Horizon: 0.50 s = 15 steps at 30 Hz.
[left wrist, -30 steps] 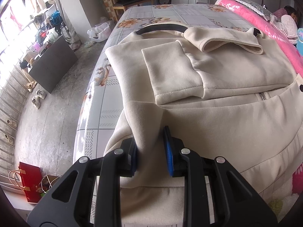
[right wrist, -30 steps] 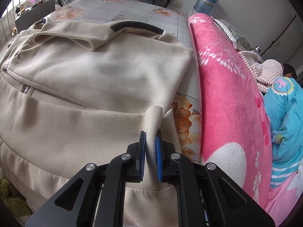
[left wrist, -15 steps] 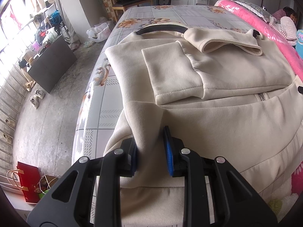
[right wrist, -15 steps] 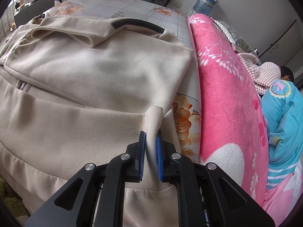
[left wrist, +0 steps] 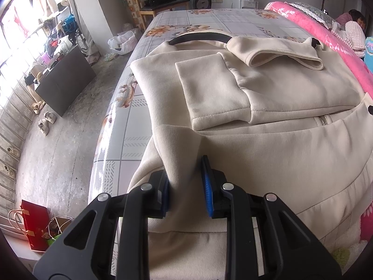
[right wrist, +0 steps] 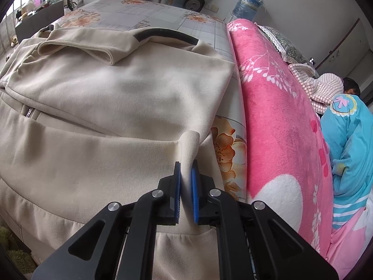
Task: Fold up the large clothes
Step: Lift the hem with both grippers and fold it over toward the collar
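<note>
Nearest the camera, the left gripper (left wrist: 185, 184) pinches a raised fold of the cream jacket (left wrist: 279, 144) near its ribbed hem, the blue pads pressed on a thick bunch of cloth. The right gripper (right wrist: 186, 184) is clamped almost fully closed on a thin ridge of the same hem at the other side. The jacket lies spread across the bed (left wrist: 209, 21), sleeves folded over its chest, its dark collar farthest away. Beside it runs a pink blanket (right wrist: 275, 116).
</note>
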Each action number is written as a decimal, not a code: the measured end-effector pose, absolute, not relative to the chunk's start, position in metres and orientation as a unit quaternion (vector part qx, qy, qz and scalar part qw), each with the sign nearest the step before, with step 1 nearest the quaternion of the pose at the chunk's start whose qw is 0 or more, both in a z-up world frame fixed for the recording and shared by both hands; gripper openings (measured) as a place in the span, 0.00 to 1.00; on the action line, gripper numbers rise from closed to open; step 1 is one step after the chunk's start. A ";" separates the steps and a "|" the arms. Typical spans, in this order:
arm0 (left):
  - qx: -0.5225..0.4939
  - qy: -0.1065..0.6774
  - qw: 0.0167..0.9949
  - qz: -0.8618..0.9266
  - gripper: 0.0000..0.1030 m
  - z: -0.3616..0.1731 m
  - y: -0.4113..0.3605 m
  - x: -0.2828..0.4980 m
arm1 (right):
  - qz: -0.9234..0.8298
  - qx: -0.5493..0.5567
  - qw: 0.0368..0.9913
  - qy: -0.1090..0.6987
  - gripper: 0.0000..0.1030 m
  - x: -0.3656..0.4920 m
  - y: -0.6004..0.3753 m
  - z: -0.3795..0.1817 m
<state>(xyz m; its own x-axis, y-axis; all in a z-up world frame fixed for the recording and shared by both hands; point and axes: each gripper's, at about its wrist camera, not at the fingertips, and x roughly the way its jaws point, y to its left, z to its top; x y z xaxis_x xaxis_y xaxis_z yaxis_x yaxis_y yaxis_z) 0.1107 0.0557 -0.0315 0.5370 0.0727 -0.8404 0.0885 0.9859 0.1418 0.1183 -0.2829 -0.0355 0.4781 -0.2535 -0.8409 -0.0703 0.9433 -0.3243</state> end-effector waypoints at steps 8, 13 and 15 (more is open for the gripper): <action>0.079 0.457 0.886 -0.006 0.08 -0.028 0.060 0.103 | -0.072 -0.155 0.862 0.478 0.06 0.102 -0.280 -0.020; 0.064 0.393 0.917 -0.019 0.07 -0.005 0.065 0.070 | -0.087 -0.142 0.884 0.437 0.05 0.074 -0.278 0.009; 0.059 0.377 0.924 -0.021 0.07 0.005 0.067 0.057 | -0.093 -0.139 0.893 0.418 0.05 0.059 -0.275 0.021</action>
